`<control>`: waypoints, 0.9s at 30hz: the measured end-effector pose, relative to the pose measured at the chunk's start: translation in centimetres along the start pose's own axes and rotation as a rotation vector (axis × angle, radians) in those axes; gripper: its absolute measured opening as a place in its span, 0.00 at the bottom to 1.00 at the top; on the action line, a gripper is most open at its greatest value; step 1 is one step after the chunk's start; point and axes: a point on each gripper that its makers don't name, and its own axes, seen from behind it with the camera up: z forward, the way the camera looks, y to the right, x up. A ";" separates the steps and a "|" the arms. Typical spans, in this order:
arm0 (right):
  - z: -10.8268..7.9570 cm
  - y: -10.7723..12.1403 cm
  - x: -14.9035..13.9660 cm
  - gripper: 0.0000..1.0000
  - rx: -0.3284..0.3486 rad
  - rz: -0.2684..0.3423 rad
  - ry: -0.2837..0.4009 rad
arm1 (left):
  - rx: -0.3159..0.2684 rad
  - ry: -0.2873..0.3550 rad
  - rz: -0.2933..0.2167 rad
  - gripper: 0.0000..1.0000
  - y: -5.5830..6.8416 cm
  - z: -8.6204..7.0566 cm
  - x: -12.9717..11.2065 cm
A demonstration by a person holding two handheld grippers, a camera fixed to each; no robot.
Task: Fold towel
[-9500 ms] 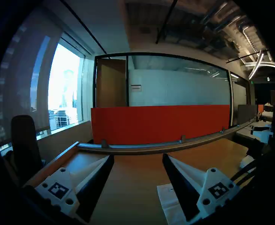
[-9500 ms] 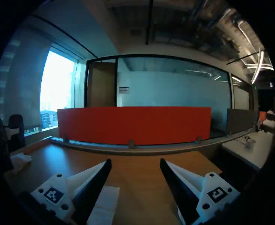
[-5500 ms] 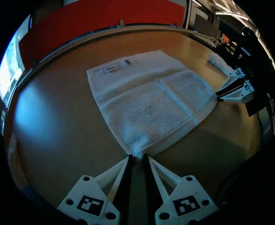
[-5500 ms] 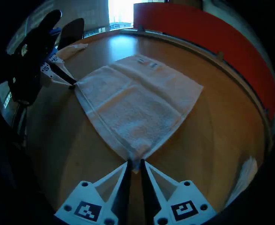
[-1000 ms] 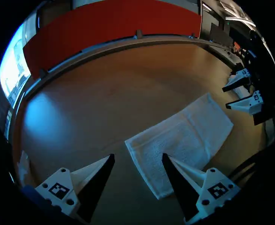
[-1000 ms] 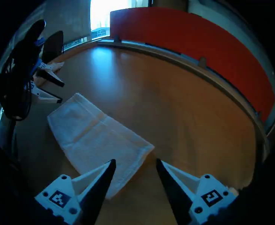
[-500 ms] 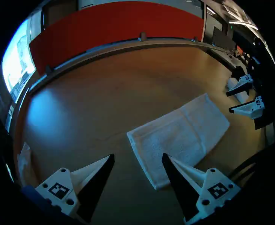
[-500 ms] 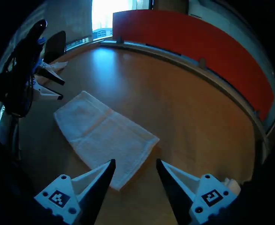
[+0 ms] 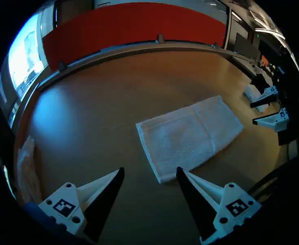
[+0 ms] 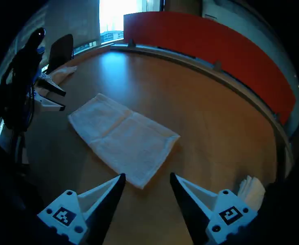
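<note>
wooden desk (image 9: 88, 114) carries the folded towel (image 9: 188, 132) flat just ahead of the left gripper (image 9: 149, 169) and right gripper (image 10: 147, 175), both spread wide and empty, so each should probably pinch a near corner squarely and match edges.

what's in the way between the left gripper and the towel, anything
Nothing visible. The left gripper hangs open over the table, and the towel lies folded flat with its near corner just off the fingertips, only bare wood between them.
</note>
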 end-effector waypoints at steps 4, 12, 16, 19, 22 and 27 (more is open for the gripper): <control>-0.2 -0.2 -0.4 0.83 0.000 0.004 -0.002 | 0.002 0.007 -0.013 0.94 0.1 -0.3 -0.3; 0.2 -0.2 -0.5 0.83 0.008 -0.018 -0.006 | 0.034 0.031 -0.038 0.94 -0.7 -1.0 -0.5; 0.4 0.0 -0.5 0.83 0.013 -0.036 -0.011 | 0.057 0.048 -0.062 0.94 -1.3 -1.7 -0.8; 0.5 0.0 -0.5 0.83 0.020 -0.047 -0.015 | 0.073 0.055 -0.087 0.94 -1.6 -2.2 -1.4; 0.7 0.1 -0.5 0.83 0.027 -0.055 -0.019 | 0.086 0.062 -0.111 0.94 -1.9 -2.8 -2.0; 1.1 0.0 -0.2 0.83 0.037 -0.070 -0.022 | 0.108 0.069 -0.139 0.94 -2.4 -3.7 -3.1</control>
